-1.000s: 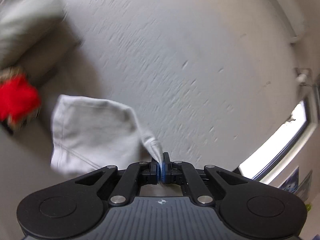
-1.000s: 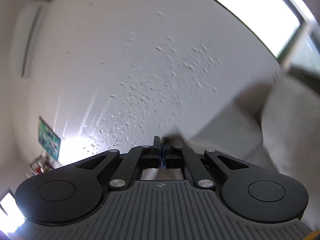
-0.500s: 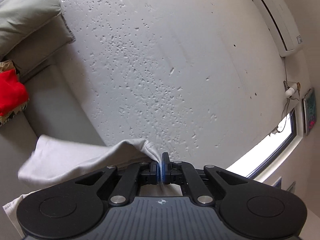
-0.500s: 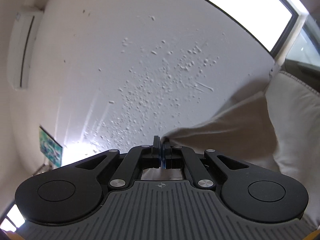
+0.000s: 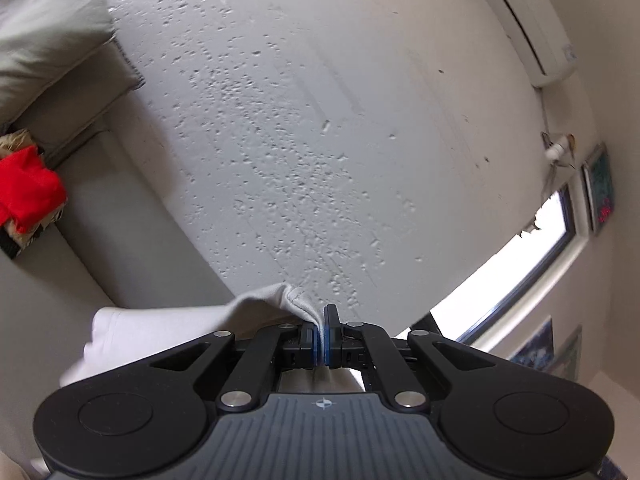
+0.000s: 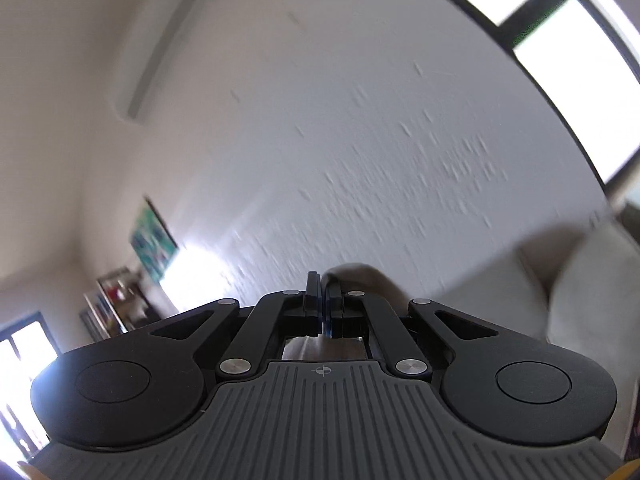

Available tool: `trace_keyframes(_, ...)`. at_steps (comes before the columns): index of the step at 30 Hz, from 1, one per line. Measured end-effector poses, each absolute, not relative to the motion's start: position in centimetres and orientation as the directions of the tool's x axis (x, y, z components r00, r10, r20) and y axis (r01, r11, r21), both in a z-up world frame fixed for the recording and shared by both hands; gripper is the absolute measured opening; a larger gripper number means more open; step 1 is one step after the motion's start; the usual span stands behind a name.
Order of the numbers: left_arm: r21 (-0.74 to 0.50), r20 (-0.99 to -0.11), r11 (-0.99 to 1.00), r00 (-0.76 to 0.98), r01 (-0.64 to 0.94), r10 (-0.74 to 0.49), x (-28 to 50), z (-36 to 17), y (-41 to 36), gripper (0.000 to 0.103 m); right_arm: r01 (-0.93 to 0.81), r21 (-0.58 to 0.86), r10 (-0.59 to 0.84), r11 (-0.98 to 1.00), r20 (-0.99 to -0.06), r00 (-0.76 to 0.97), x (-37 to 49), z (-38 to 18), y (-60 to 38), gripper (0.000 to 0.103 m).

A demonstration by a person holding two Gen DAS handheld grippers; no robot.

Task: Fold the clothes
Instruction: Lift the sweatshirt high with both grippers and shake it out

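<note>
Right now I have both tools up in the air, pointed at a wall. Nearest to me in the left wrist view, the left gripper has its jaws pressed together on a fold of the pale grey garment. The cloth bunches at the blue pads and trails away to the left and downward, where its far edge blurs out.

In the right wrist view, the right gripper is likewise clamped tight, and a darker, shaded bit of the same cloth bulges out just right of the fingertips. More fabric shows through the gap behind the jaws. This view is smeared, so I cannot tell how the cloth hangs beyond that.

Further out on the left side of the left view sits a light sofa, with a red item lying on a patterned thing at its left end and a grey-green cushion leaning above it. The right view catches a sofa cushion at its right edge.

Beyond all this stands the white textured wall. An air conditioner is mounted high on it, a bright window lies to the right, and a small framed picture hangs beside the window. The right view also shows a shelf far left.
</note>
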State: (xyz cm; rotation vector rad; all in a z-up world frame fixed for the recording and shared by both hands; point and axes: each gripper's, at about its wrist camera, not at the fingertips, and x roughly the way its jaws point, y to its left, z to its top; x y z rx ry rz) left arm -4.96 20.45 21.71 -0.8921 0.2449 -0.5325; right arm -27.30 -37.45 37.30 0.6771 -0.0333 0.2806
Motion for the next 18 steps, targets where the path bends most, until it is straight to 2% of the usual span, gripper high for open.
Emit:
trace_keyframes(3,-0.790,0.015,0.510,0.842,0.340,-0.539,-3.8,22.3,20.9,0.000,-0.290,0.590,0.251,0.754,0.149,0.956,-25.8,39.0,-38.0,0.001)
trace_keyframes(5,-0.790,0.011,0.516,0.849,0.331,-0.528,-2.5,22.3,20.8,0.000,-0.275,0.580,0.245,0.767,0.132,0.960,-24.6,39.1,-37.3,0.001)
trace_keyframes(8,-0.788,-0.038,0.547,0.864,0.283,-0.502,1.0,21.3,20.0,0.000,-0.178,0.588,0.203,0.789,0.024,0.979,-18.1,35.0,-36.8,0.001)
trace_keyframes(11,-0.808,-0.172,0.567,0.855,0.163,-0.490,7.2,18.6,18.6,0.000,-0.033,0.627,0.159,0.778,-0.147,0.976,-8.6,28.6,-37.4,0.001)
trace_keyframes(14,-0.792,-0.322,0.609,0.824,0.035,-0.466,14.1,15.3,16.8,0.000,0.135,0.569,0.045,0.811,-0.291,0.956,0.3,22.7,-37.7,0.001)
trace_keyframes(16,-0.777,-0.385,0.630,0.805,-0.019,-0.451,17.8,14.4,15.7,0.000,0.144,0.584,0.033,0.799,-0.282,0.959,3.5,22.7,-37.7,0.001)
trace_keyframes(18,-0.786,-0.360,0.618,0.823,-0.014,-0.440,20.1,15.7,15.5,0.000,0.100,0.602,0.037,0.792,-0.212,0.977,5.5,25.9,-35.2,0.001)
